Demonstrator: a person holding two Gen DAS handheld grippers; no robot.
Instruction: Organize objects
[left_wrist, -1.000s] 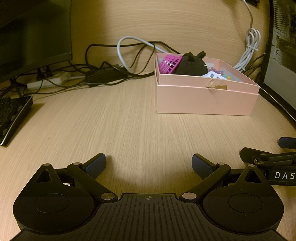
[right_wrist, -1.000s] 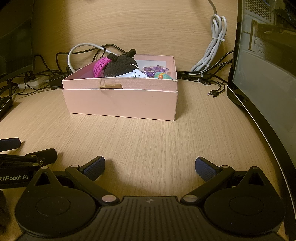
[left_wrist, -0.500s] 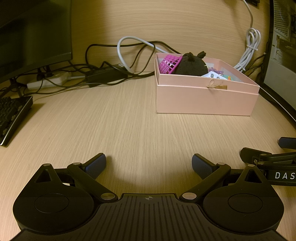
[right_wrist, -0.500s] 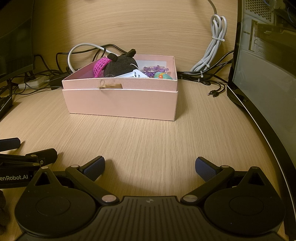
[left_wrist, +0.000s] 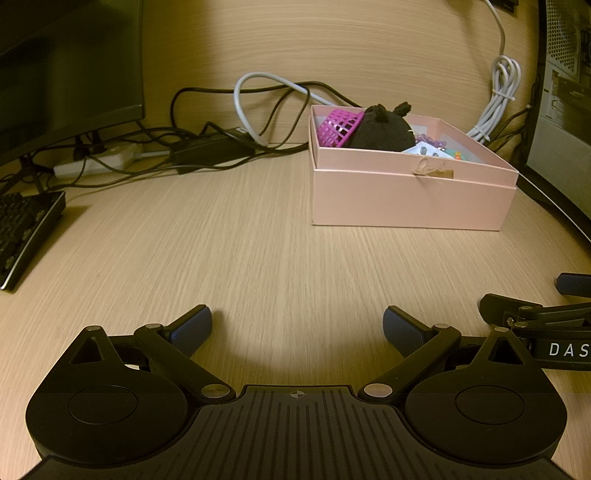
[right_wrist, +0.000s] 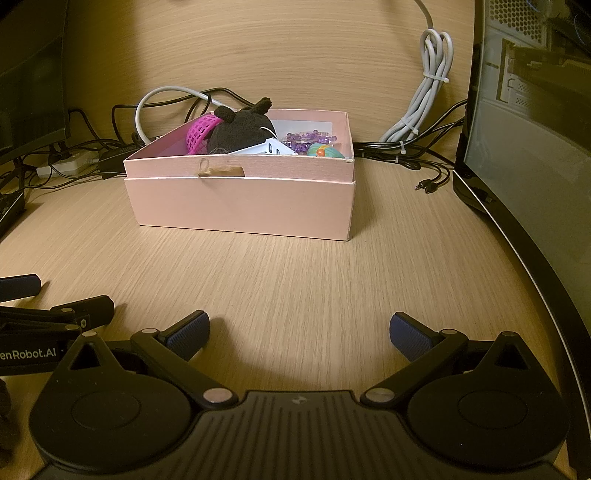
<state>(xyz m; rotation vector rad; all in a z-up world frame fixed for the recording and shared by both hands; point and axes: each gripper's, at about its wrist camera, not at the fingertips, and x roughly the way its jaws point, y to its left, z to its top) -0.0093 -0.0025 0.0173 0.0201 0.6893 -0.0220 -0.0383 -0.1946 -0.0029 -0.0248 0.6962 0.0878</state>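
Cables (left_wrist: 207, 147) are tangled far left and could be snagged on a reach. Left gripper (left_wrist: 297, 325) is spread, empty, near. Box (right_wrist: 240, 199), centre-far, is packed; plush (right_wrist: 240, 125) could be tipped out. Right gripper (right_wrist: 299, 330) is spread, empty.

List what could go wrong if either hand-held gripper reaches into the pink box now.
1. The black plush toy and magenta mesh basket sit heaped above the rim of the pink cardboard box; pulling one may drag the other out.
2. The small purple beads could scatter if nudged.
3. The open left hand-held gripper and open right hand-held gripper rest close together and could collide.
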